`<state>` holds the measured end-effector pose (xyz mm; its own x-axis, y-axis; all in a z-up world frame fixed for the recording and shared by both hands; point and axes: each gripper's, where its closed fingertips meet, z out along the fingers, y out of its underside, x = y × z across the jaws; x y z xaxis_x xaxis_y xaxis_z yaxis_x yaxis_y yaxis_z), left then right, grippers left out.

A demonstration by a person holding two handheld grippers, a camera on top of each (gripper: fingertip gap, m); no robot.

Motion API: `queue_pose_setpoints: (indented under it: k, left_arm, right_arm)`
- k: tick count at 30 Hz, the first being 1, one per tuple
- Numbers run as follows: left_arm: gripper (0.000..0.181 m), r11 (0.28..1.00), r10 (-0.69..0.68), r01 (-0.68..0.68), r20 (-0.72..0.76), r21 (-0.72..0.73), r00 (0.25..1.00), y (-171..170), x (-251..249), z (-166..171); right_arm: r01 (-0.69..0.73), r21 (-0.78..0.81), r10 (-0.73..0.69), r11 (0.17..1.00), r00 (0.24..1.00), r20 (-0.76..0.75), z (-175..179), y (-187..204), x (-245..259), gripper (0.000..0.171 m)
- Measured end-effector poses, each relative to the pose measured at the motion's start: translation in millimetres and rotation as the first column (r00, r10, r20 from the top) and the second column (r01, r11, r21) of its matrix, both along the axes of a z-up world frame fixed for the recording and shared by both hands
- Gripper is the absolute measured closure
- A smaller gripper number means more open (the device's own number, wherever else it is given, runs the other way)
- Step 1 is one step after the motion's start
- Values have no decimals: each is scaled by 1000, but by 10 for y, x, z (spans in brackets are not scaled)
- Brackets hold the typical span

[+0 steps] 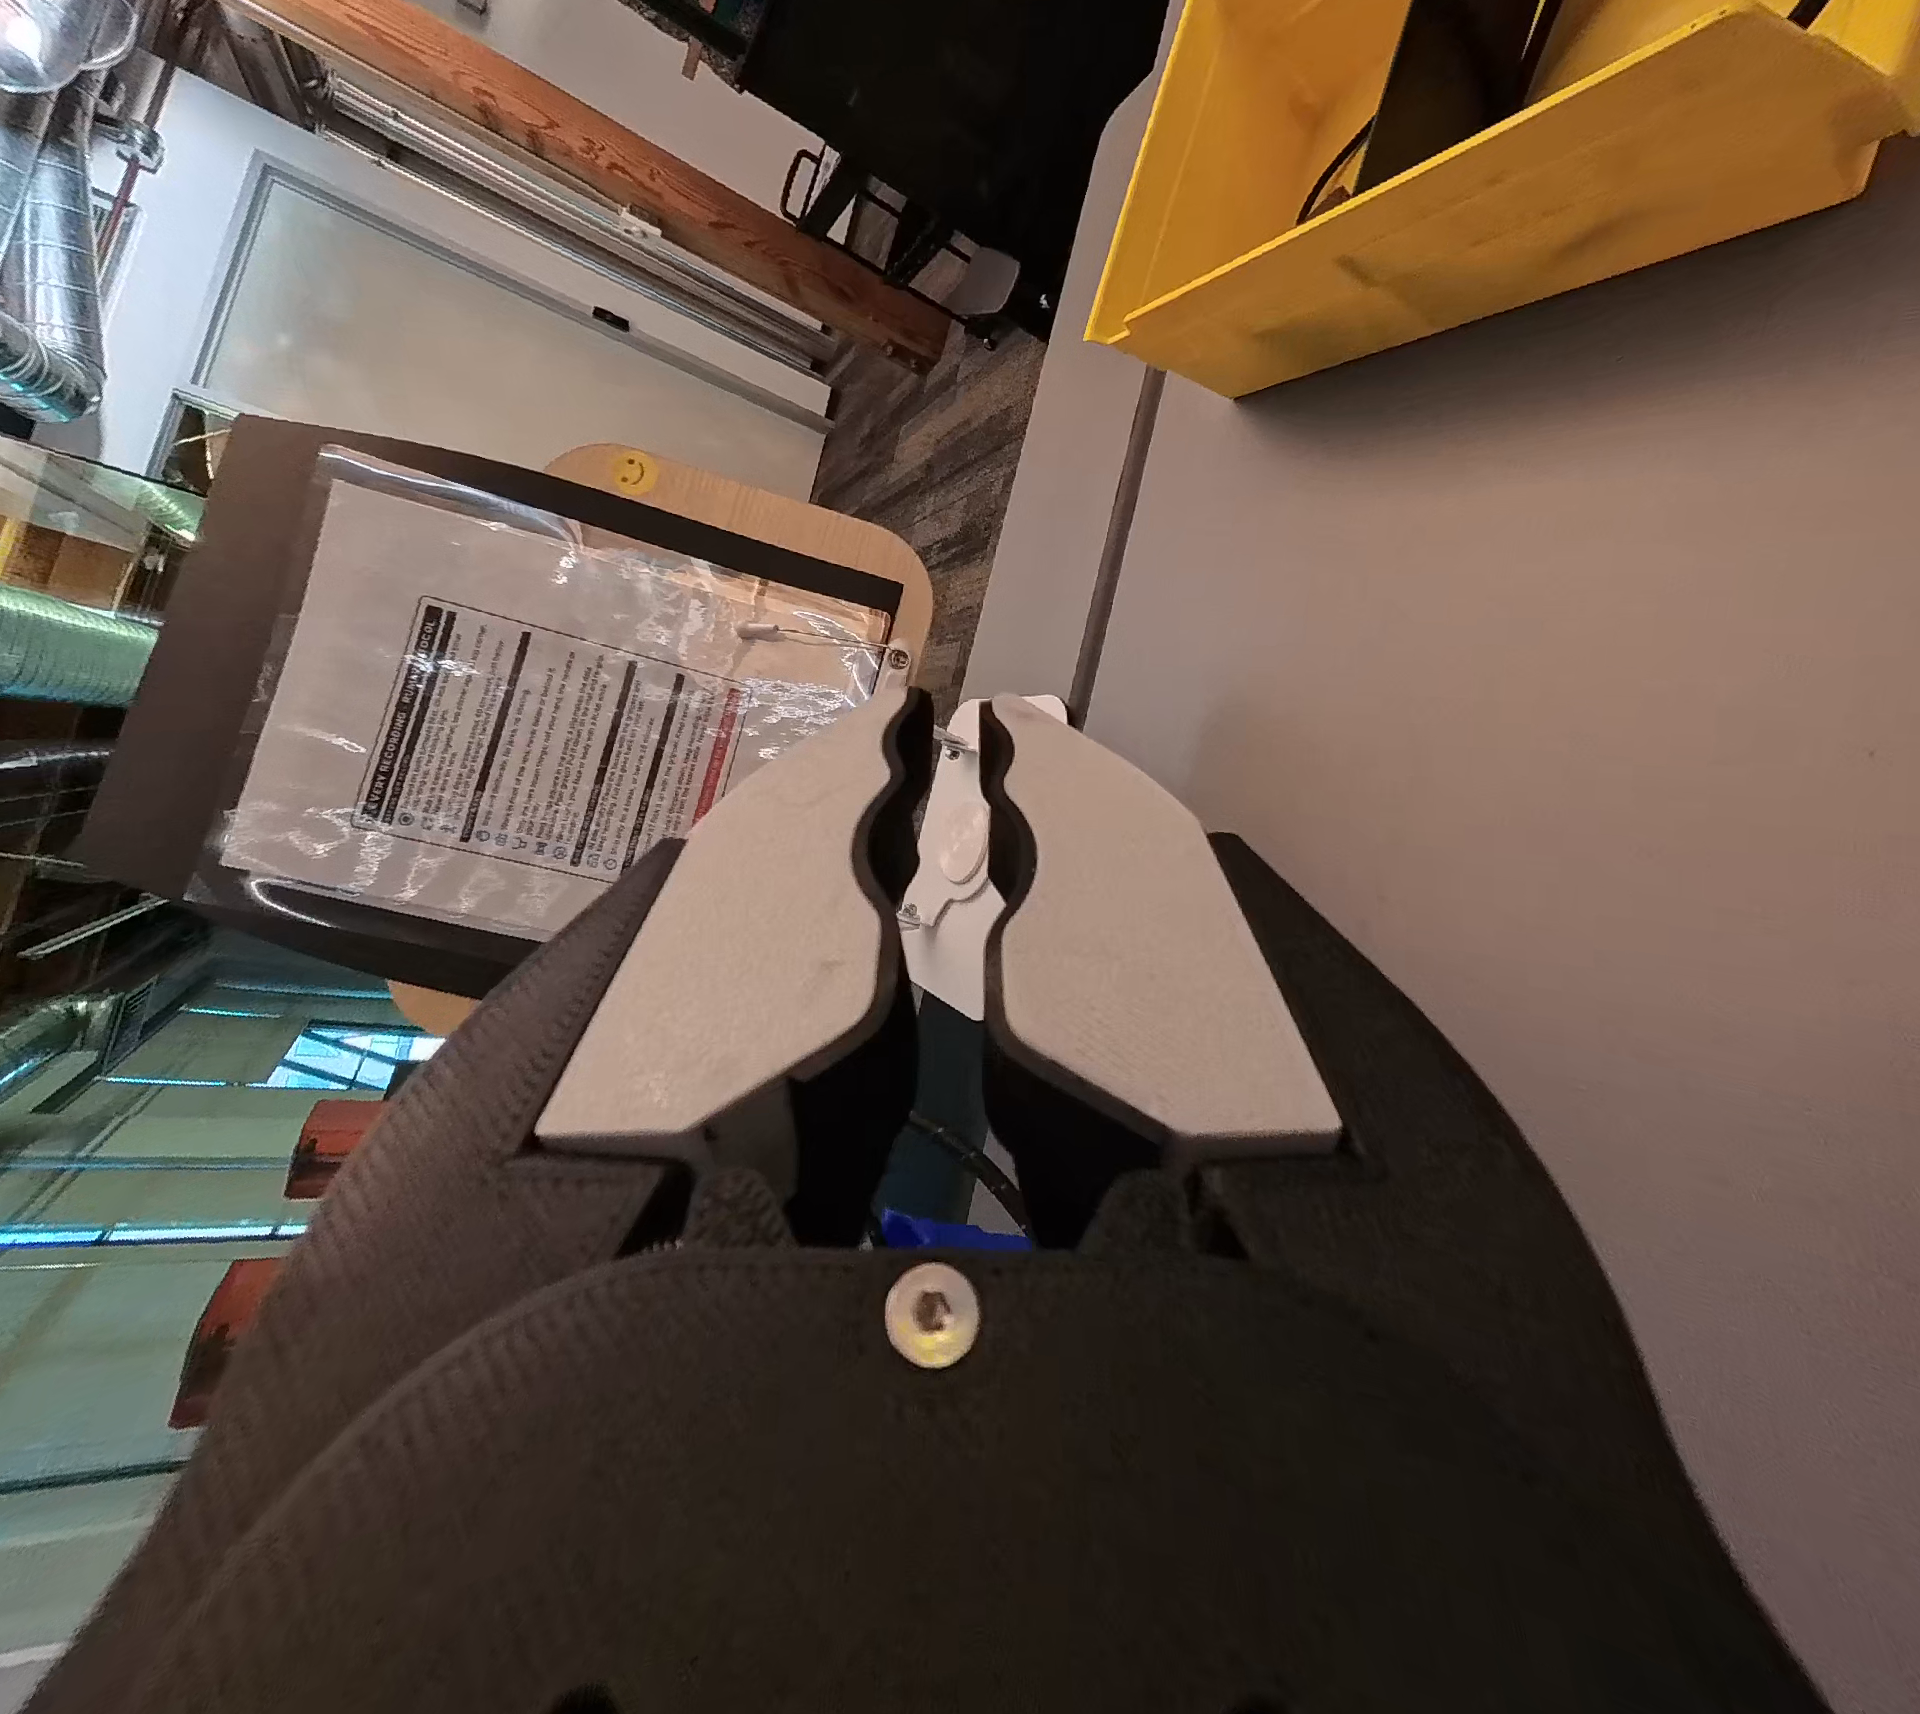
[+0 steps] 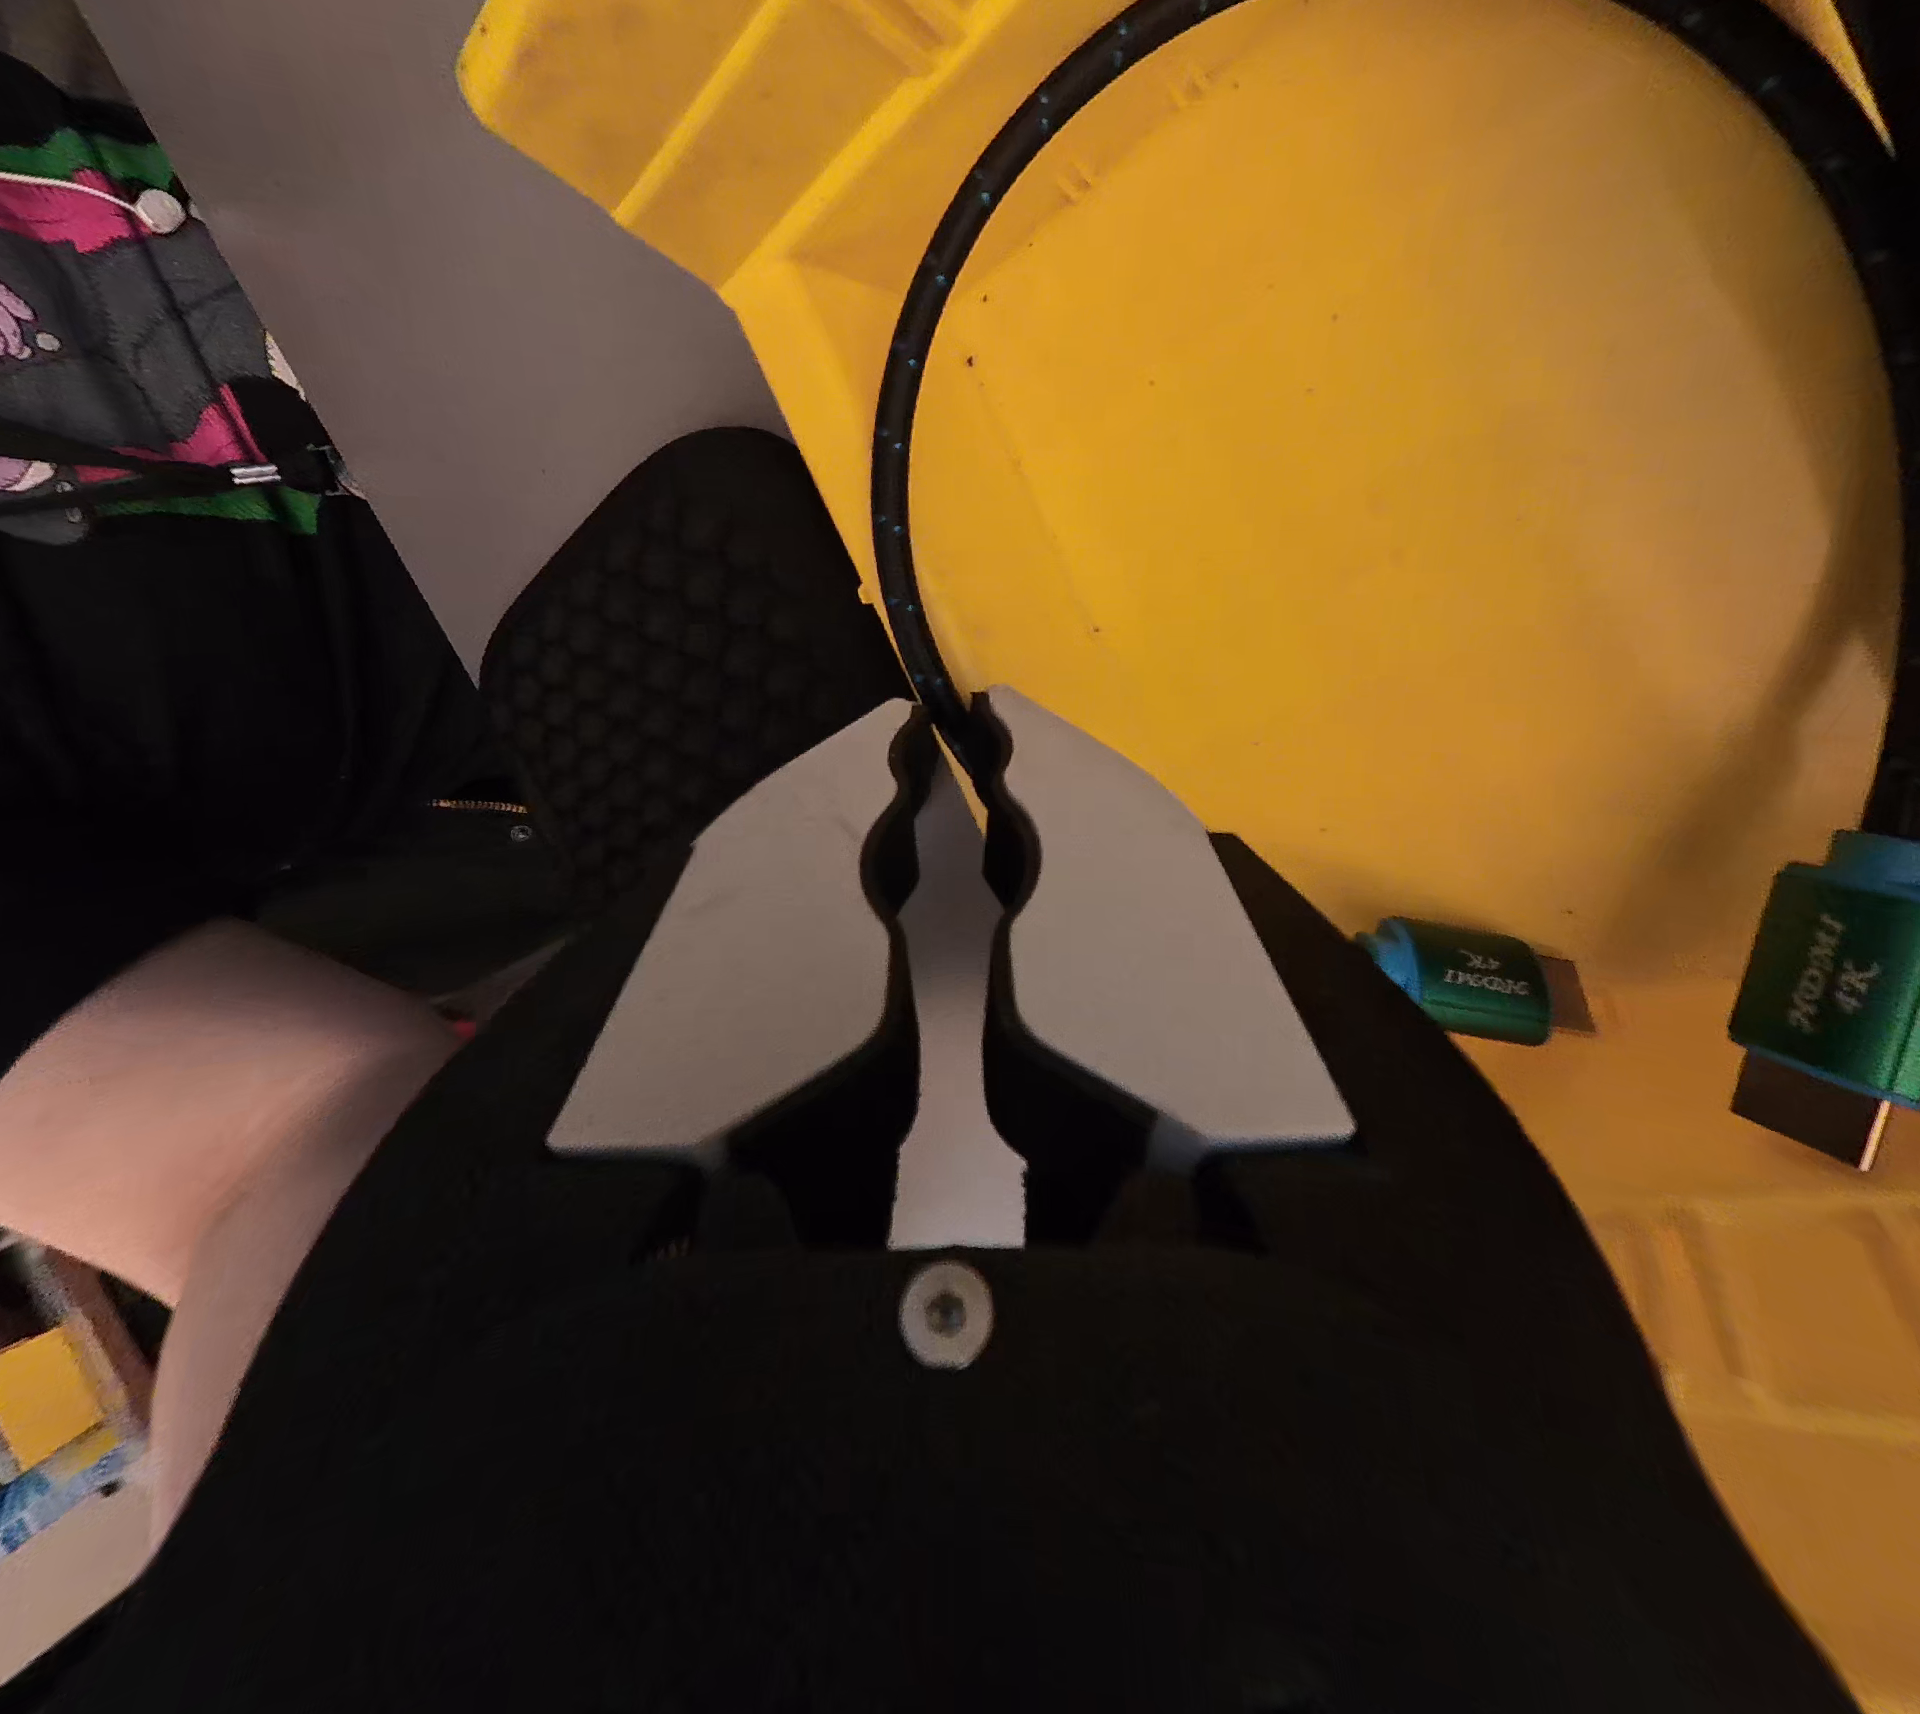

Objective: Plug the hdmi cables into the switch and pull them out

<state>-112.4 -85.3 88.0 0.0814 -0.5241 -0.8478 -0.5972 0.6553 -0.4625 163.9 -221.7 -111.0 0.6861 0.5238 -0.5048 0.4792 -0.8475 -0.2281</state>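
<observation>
- The left wrist view is rolled sideways, looking along the grey table (image 1: 1507, 833) toward the room, with the yellow bin (image 1: 1455, 210) well ahead.
- The right wrist view sits close over the same yellow bin (image 2: 1351, 521), looking down into it.
- Both views share the bin and table.

The yellow bin (image 2: 1403, 469) is smooth, faintly scuffed moulded plastic with ribbed walls. Inside it, the HDMI cable (image 2: 935, 334) wears a matt black braided sheath flecked blue, and its plugs (image 2: 1465, 978) beside it have brushed green metallic shells with bright metal tips. Next to the bin, the right claw (image 2: 951, 719) shows matt grey pads on ridged, layered black plastic. The surface (image 1: 1507, 833) under the bin is smooth matt grey.
</observation>
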Motion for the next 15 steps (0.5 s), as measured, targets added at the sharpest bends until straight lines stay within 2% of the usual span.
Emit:
queue_pose_setpoints:
  k: [1, 7, 10, 12, 15]
  left_arm:
    - [174, 1000, -1, 1, 2, 0, 1000, -4, -1, 5]
    - [174, 1000, -6, 6, 4, 8, 1000, -39, -8, 27]
    - [174, 1000, -5, 5, 14, 6, 1000, -29, -35, 54]
    - [174, 1000, -4, 4, 24, 3, 1000, -17, -52, 78]
    - [174, 1000, 16, -16, 32, 10, 999, 25, -98, 118]
  right_arm:
    - [13, -19, -13, 1000, 1000, -11, 0, -1, 2, 163]
    - [3, -53, -7, 999, 997, -71, 8, -2, 2, 163]
    - [-82, 65, 78, 994, 995, 69, 52, -27, -2, 163]
    - [-113, 178, 84, 977, 983, 163, 164, -11, 10, 163]
    - [-1, 403, -121, 915, 953, 278, 443, 172, 238, 162]
